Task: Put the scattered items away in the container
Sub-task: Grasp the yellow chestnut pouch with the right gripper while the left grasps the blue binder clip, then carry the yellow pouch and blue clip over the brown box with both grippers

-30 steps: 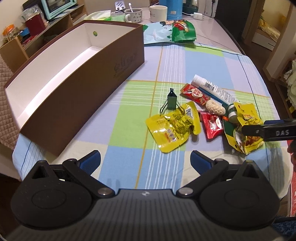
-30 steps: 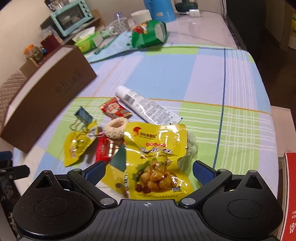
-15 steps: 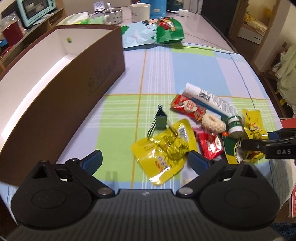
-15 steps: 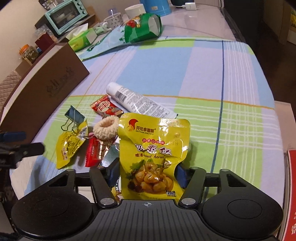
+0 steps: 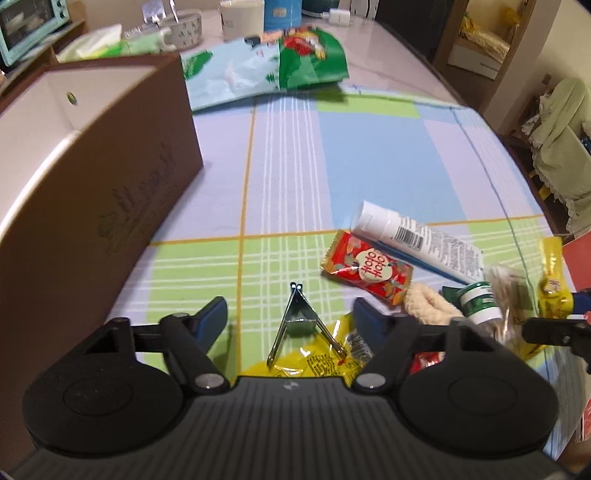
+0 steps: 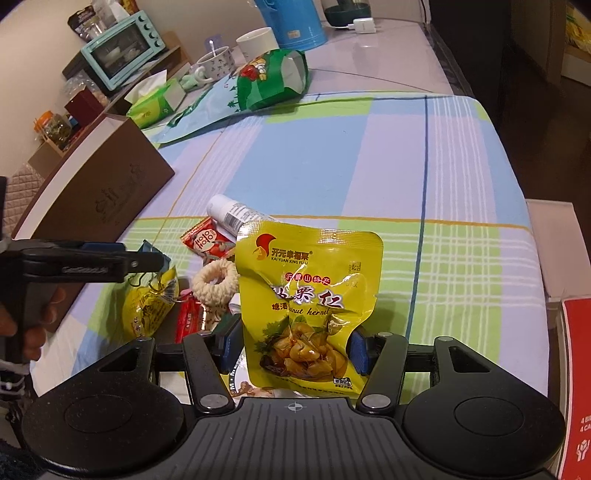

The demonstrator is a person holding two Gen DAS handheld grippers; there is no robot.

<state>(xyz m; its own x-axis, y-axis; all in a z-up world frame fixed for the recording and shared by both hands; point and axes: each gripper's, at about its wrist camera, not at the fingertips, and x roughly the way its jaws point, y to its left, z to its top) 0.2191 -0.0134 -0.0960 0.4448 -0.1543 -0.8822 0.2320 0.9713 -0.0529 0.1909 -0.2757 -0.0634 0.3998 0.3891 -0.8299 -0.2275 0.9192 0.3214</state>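
Step in hand: we grip items. Right claw (image 6: 293, 349) clamped on chestnut pouch (image 6: 308, 295), lifted above pile. Left claw (image 5: 290, 317) spread wide around binder clip (image 5: 300, 320), right of brown box (image 5: 92, 177). Next, we judge: close on clip, carry both leftward into box.

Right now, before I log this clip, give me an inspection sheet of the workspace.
Surface: checked tablecloth over the table.
Job's things: brown box open, no items visible inside; yellow chestnut pouch lifted upright; binder clip, red snack packet, white tube, woven ring lie loose.
Clutter: green bag, mugs, tissue pack at the far end.
Grippers: right tool shut on the pouch; left tool open around the clip.
Cables: white charger.
Surroundings: teal oven on a shelf.
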